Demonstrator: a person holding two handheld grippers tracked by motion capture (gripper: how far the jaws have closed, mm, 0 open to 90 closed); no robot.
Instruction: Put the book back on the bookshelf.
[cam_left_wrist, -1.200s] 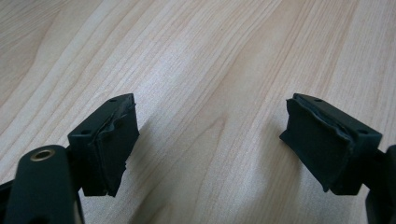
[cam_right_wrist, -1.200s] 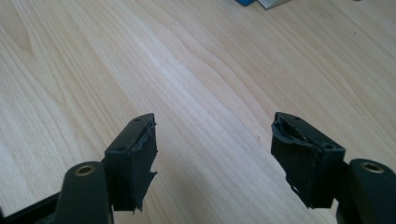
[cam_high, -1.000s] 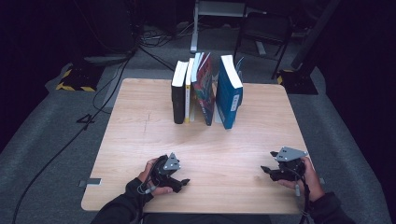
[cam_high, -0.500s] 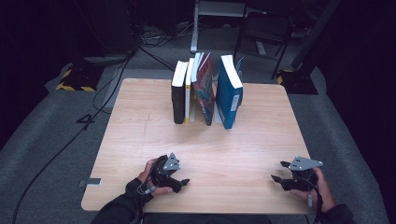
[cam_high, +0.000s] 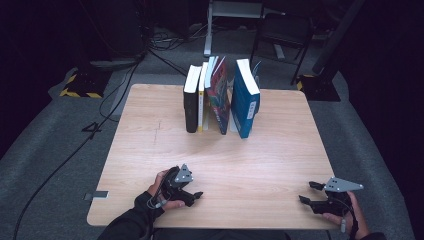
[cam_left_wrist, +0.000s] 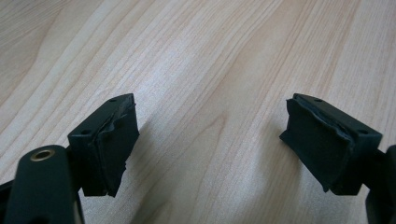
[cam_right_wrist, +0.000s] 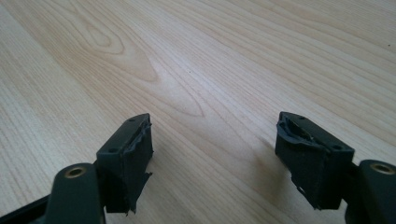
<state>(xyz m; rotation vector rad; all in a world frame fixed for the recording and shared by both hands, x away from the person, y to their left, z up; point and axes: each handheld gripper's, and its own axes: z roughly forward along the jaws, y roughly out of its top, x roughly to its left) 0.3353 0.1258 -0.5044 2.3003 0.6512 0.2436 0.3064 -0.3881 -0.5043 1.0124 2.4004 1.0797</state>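
Both grippers sat low at the near edge of the wooden surface (cam_high: 150, 145), well apart from each other. The left gripper (cam_high: 192, 196) was held in the left hand (cam_high: 162, 192) near the near-left part of the surface, its fingers (cam_left_wrist: 114, 140) apart with bare wood between them, nothing held. The right gripper (cam_high: 309, 193) was in the right hand (cam_high: 340, 212) at the near-right corner, pointing toward the left of the high view; its fingers (cam_right_wrist: 130, 154) were apart too and had just been opening wider, with bare wood grain between them and nothing gripped.

Nearest things to either gripper: a row of upright books at the far middle of the surface, well away from both. From left: a black book (cam_high: 191, 102), a thin yellow-spined book (cam_high: 201, 100) touching it, a colourful book (cam_high: 219, 97) leaning, and a blue book (cam_high: 245, 100) at the right end, standing slightly apart from the leaning one. Both grippers were clear of the books. Cables (cam_high: 120, 95) lay on the grey floor beyond the far-left edge.
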